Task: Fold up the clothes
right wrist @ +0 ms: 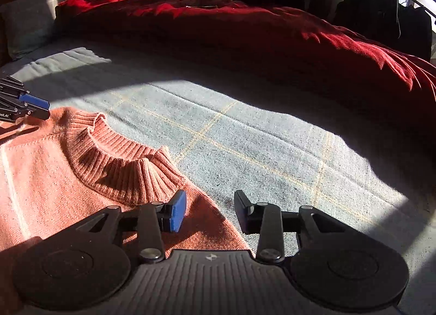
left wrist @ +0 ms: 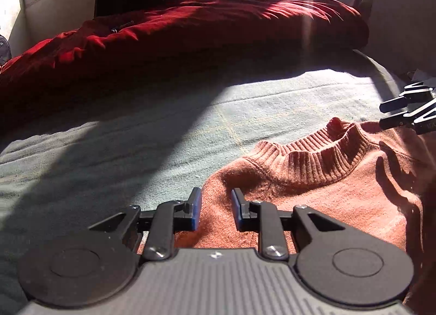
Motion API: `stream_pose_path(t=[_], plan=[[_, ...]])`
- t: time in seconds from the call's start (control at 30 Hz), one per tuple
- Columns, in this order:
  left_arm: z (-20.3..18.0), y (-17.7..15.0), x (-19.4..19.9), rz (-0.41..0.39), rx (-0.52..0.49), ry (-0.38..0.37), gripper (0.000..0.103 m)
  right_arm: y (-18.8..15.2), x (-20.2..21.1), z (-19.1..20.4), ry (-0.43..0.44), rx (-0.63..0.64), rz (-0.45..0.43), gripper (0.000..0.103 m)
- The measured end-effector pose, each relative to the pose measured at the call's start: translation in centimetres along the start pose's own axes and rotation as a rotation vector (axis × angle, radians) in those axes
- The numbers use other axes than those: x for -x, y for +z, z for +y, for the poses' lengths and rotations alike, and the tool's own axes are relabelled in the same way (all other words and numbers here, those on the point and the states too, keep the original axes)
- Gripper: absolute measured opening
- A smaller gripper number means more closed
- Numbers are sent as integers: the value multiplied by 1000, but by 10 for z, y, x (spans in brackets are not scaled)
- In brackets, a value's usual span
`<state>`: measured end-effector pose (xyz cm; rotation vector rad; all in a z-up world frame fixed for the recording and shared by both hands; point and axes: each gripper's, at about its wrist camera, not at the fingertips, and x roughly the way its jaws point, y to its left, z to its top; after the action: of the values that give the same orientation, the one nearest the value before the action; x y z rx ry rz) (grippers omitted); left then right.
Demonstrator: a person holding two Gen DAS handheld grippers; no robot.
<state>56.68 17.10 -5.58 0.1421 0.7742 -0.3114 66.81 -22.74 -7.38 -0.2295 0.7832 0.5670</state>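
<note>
Both tools, left tool [left wrist: 216,210] and right tool [right wrist: 209,210], hover parted and empty over the orange sweater [right wrist: 54,173].

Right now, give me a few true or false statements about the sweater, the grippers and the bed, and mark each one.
1. The orange knitted sweater lies on the grey-green checked blanket. True.
2. The left gripper is clamped shut on the ribbed collar. False: it is open, at the shoulder.
3. The right gripper is open. True.
4. The dark red duvet covers the sweater. False: it lies beyond it, apart.
</note>
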Motion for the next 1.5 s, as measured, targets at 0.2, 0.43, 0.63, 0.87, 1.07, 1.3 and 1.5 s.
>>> stream_pose_path(t=[0.2, 0.43, 0.63, 0.87, 1.07, 1.3, 1.5], plan=[[-56, -23, 46, -1, -70, -224, 41, -13, 39, 28, 96, -44, 2, 51], [-88, -45, 30, 122, -18, -312, 41, -36, 19, 56, 191, -121, 73, 46], [-66, -47, -15, 138, 180, -335, 42, -52, 2, 78, 262, -184, 124, 40], [-67, -40, -25, 113, 160, -295, 43, -39, -9, 90, 192, -129, 91, 42], [-67, -49, 7, 79, 69, -270, 43, -44, 16, 83, 213, -89, 56, 45], [-38, 18, -9, -5, 44, -210, 53, 24, 9, 53, 151, 2, -21, 45], [-15, 69, -74, 28, 19, -219, 58, 66, -55, 24, 171, 12, -7, 47]])
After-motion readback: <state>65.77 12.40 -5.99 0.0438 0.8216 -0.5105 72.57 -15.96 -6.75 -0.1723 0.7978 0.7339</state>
